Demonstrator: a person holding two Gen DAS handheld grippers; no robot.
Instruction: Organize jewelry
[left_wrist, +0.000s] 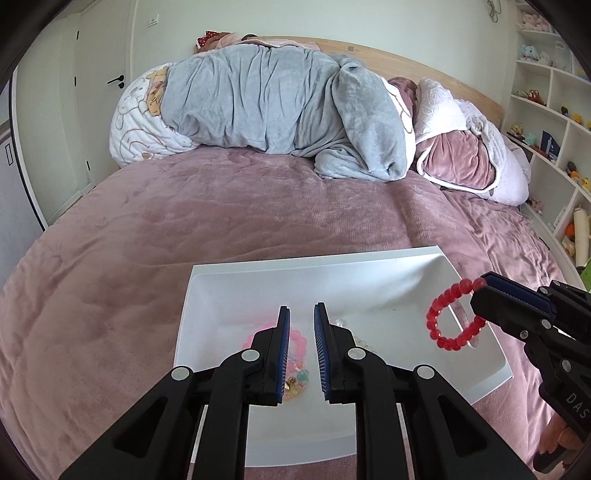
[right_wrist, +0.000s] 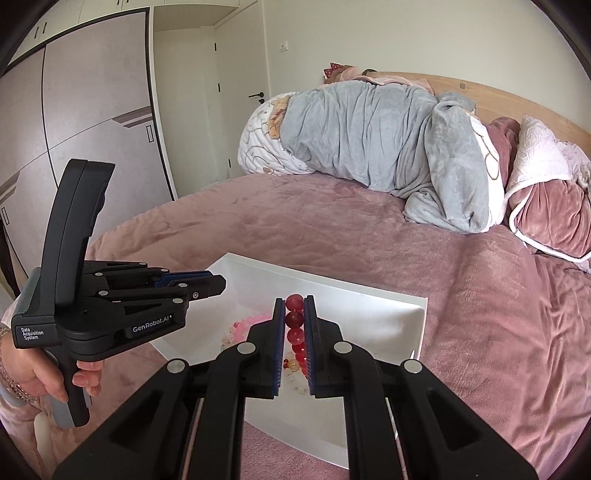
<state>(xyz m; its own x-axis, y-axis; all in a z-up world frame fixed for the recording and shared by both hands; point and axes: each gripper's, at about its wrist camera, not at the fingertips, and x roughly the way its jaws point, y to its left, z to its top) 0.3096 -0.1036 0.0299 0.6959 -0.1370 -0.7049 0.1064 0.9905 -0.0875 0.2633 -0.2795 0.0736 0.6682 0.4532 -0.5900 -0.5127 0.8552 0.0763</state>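
Observation:
A white tray (left_wrist: 369, 273) lies on the pink bedspread and also shows in the right wrist view (right_wrist: 388, 306). Pink and pastel bead bracelets (left_wrist: 297, 343) lie in its near left part. My left gripper (left_wrist: 301, 314) hovers over them, open and empty; it shows in the right wrist view (right_wrist: 218, 282) at the tray's left edge. My right gripper (right_wrist: 294, 301) is shut on a red bead bracelet (right_wrist: 294, 319), which hangs as a ring (left_wrist: 448, 315) above the tray's right side from the right gripper (left_wrist: 480, 286).
A grey blanket bundle (left_wrist: 280, 107) and pink pillows (left_wrist: 461, 162) lie at the head of the bed. Shelves with toys (left_wrist: 554, 110) stand at the right. Wardrobe doors (right_wrist: 74, 129) are to the left.

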